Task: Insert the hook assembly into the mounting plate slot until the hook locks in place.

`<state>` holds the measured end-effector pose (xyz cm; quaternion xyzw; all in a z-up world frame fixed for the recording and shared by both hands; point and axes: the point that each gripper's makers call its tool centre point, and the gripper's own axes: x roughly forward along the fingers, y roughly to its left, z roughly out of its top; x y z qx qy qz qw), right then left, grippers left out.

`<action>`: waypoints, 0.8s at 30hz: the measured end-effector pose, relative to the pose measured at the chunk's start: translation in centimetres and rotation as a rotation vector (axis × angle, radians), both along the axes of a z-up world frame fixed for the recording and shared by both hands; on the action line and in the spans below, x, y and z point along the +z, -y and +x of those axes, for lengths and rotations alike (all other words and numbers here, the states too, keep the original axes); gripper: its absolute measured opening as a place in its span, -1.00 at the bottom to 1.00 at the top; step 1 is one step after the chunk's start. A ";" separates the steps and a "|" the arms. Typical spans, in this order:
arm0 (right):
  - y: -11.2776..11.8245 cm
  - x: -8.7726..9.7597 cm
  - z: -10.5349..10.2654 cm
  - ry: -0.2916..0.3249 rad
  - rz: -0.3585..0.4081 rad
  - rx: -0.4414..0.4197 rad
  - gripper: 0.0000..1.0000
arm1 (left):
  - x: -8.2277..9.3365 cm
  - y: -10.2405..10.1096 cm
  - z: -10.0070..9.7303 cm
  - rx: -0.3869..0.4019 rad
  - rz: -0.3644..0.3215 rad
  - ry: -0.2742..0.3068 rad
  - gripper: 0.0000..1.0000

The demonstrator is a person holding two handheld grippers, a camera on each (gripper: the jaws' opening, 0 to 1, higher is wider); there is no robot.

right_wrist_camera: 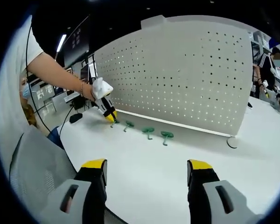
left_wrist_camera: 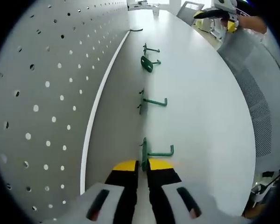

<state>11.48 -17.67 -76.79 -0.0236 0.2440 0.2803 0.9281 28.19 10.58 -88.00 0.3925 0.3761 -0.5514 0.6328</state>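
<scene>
On the table: white tabletop carries a row of four green metal hooks running alongside the foot of the board
Board: white perforated metal panel stands upright along the table's far edge in the right gripper view
Nearest hook: green L-shaped hook with flat back plate lies on the tabletop, its plate end between the left tips
Other hooks: three more green hooks lie further along the row, apart from each other and from the board
Left gripper: black-and-yellow jaws nearly together, pinching the nearest hook's plate; also seen held in a person's hand at the row's end
Right gripper: black-and-yellow jaws spread wide, holding nothing, above bare table near its front edge
Row from the right gripper view: hooks lie well ahead of the right jaws
</scene>
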 end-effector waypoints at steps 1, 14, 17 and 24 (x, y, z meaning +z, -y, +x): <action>0.0 0.0 0.0 -0.002 0.000 0.000 0.34 | 0.0 0.0 0.0 0.004 0.003 -0.001 -0.88; 0.1 0.1 0.1 0.004 0.000 -0.007 0.34 | 0.0 -0.1 0.1 -0.021 0.020 0.026 -0.93; 0.1 0.0 0.1 0.003 0.003 -0.008 0.34 | 0.0 -0.1 0.2 -0.022 0.023 0.027 -0.93; 0.1 0.0 0.0 0.002 0.002 -0.010 0.35 | 0.0 -0.1 0.2 -0.025 0.022 0.028 -0.93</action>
